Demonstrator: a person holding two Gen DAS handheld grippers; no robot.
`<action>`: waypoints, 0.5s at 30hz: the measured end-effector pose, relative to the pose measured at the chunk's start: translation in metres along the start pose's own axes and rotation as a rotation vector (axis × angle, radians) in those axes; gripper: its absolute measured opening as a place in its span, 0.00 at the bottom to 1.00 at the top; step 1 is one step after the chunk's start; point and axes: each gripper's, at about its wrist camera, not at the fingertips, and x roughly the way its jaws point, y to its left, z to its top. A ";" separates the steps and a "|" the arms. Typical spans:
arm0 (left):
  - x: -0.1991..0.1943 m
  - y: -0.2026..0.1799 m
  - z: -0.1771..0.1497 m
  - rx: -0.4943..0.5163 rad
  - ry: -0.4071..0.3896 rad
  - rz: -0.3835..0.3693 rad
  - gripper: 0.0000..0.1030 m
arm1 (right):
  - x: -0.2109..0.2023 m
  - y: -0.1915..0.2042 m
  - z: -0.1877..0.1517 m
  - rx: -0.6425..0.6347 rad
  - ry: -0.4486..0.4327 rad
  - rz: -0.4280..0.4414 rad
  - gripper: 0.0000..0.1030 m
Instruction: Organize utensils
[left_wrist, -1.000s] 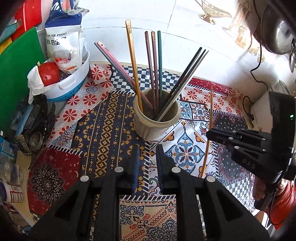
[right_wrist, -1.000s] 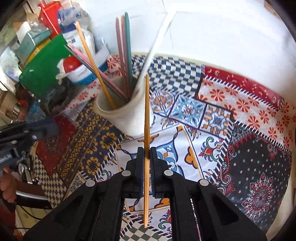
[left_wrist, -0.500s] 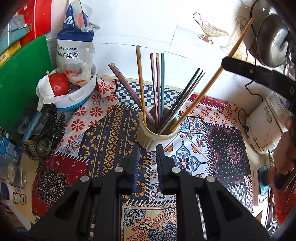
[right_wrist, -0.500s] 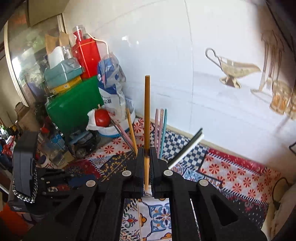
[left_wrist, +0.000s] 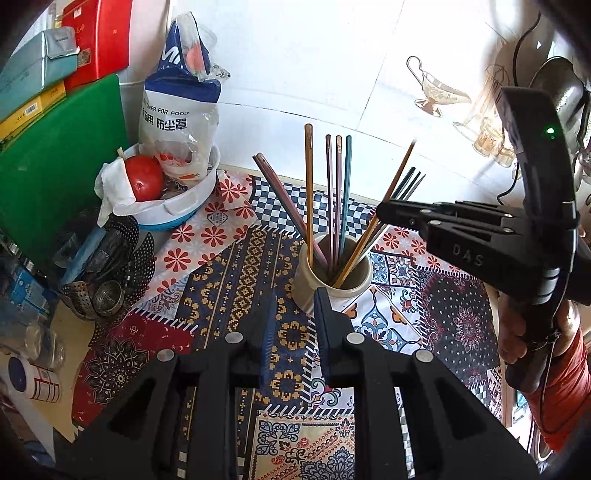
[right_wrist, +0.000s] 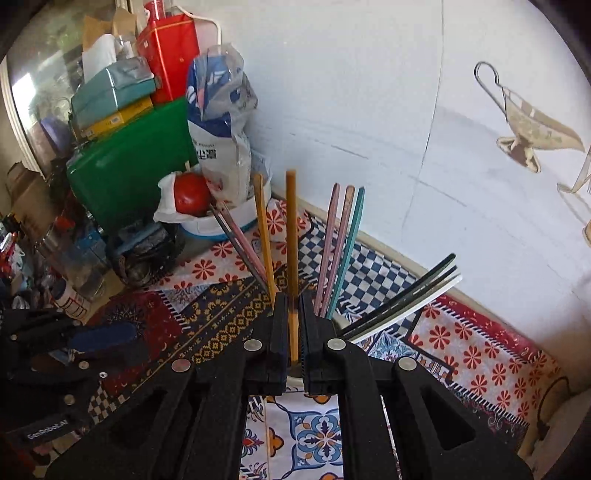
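Note:
A beige cup (left_wrist: 301, 280) stands on the patterned cloth (left_wrist: 221, 295) and holds several chopsticks (left_wrist: 338, 192): pink, teal, orange and dark ones. My right gripper (left_wrist: 382, 216) (right_wrist: 293, 306) is shut on an orange chopstick (left_wrist: 354, 254) (right_wrist: 291, 240), and the stick's lower end slants down inside the cup. In the right wrist view the gripper hides most of the cup. My left gripper (left_wrist: 295, 306) (right_wrist: 125, 341) hovers just in front of the cup, its jaws opening with nothing between them.
A white basin (left_wrist: 177, 210) with a tomato and a food-cover bag sits at the back left. A green board (left_wrist: 55, 166) leans beside it. Metal strainers (left_wrist: 107, 295) and jars crowd the left edge. A pan (left_wrist: 561, 85) hangs at the upper right.
My right gripper lifted the orange chopstick off the cloth, swung it over the cup and lowered its end inside. My left gripper rose and drew back a little.

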 end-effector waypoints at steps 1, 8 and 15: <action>-0.004 -0.002 0.000 0.004 -0.009 0.001 0.19 | -0.001 -0.001 -0.001 0.008 0.020 0.003 0.05; -0.049 -0.025 -0.001 0.051 -0.106 -0.031 0.26 | -0.066 0.015 -0.010 0.013 -0.084 -0.009 0.07; -0.133 -0.054 -0.002 0.148 -0.304 -0.045 0.40 | -0.178 0.054 -0.034 0.002 -0.348 -0.076 0.08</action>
